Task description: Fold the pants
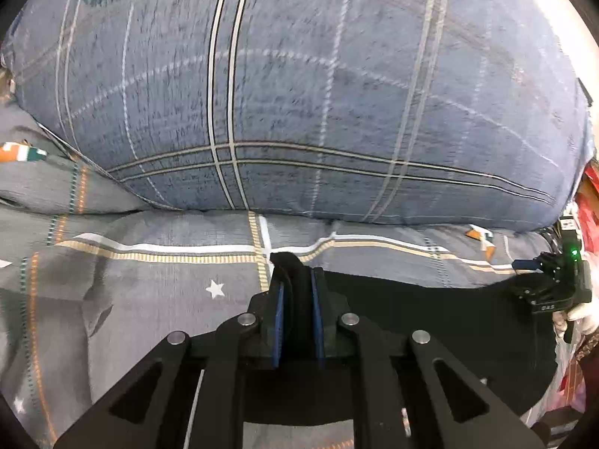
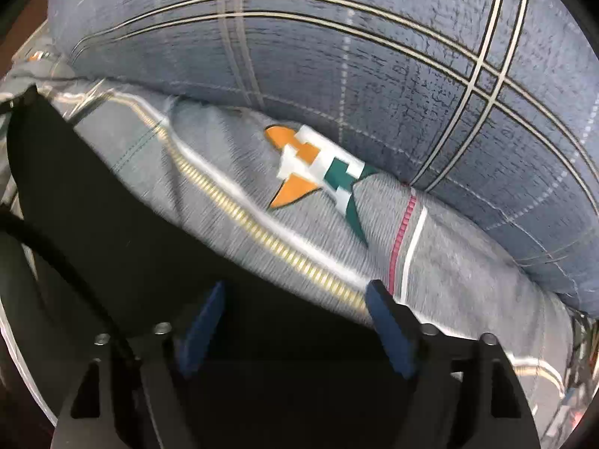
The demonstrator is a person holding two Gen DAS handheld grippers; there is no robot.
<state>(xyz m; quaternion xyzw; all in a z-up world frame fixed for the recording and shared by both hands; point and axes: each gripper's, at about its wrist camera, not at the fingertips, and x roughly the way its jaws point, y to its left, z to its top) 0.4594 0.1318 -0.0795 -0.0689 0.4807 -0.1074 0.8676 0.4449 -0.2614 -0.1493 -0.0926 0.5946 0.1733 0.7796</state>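
The black pants (image 1: 430,321) lie low in the frame on the bed sheet (image 1: 149,280). The left gripper (image 1: 297,314) pinches an edge to lift it. The right gripper (image 2: 295,321) is spread wide above them.

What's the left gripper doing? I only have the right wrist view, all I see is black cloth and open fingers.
Observer: The left gripper is shut on an edge of the black pants; cloth bunches up between its blue pads.
Operator: Where's it sit on the bed?
Observer: Near a white star printed on the grey bedsheet, in front of the blue plaid pillow.
Operator: Can you see my right gripper from there?
Observer: Yes, the right gripper shows at the far right edge, at the other end of the same pants edge, green light lit on its body.
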